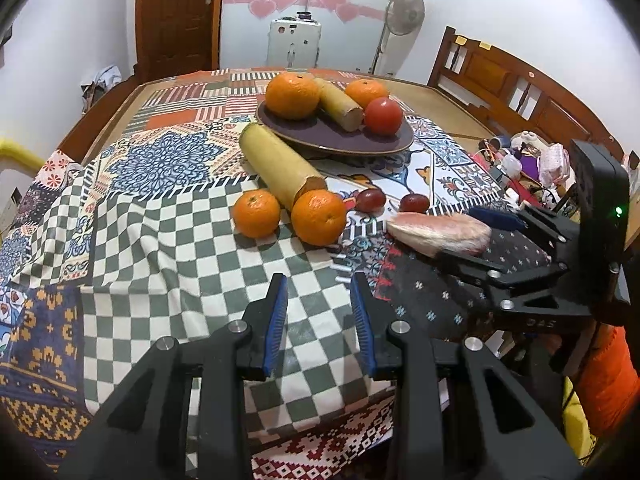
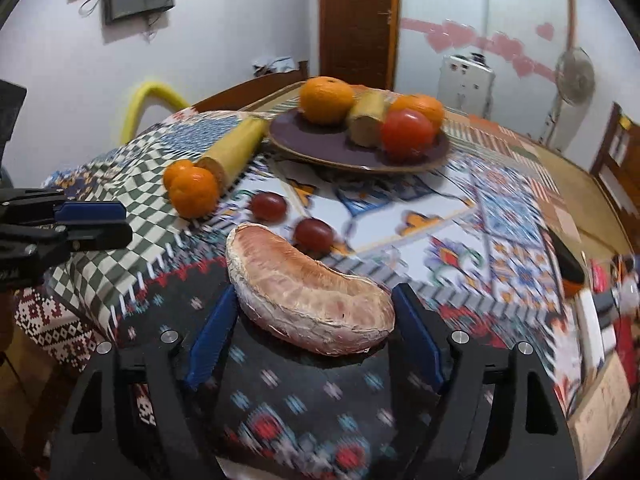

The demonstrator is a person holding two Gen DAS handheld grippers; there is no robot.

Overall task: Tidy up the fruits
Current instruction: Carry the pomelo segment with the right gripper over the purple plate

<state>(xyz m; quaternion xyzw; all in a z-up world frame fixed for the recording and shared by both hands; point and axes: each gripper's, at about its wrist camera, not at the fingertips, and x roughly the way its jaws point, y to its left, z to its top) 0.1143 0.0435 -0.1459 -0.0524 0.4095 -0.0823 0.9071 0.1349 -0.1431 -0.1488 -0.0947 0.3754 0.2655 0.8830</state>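
A peeled pomelo segment (image 2: 308,300) lies on the patchwork cloth between the open fingers of my right gripper (image 2: 316,312); it also shows in the left wrist view (image 1: 440,232). Contact with the pads is unclear. My left gripper (image 1: 320,312) is open and empty over the checked cloth. A purple plate (image 1: 344,140) holds two oranges (image 1: 292,96), a tomato (image 1: 383,116) and a short sugarcane piece (image 1: 340,104). A longer sugarcane piece (image 1: 280,164), two oranges (image 1: 256,213) (image 1: 319,217) and two grapes (image 1: 371,199) lie loose on the cloth.
The table's cloth hangs over the near edge. A wooden bench (image 1: 516,84) and clutter (image 1: 532,156) stand at the right. A fan (image 1: 404,20) and a white appliance (image 1: 294,42) stand beyond the table.
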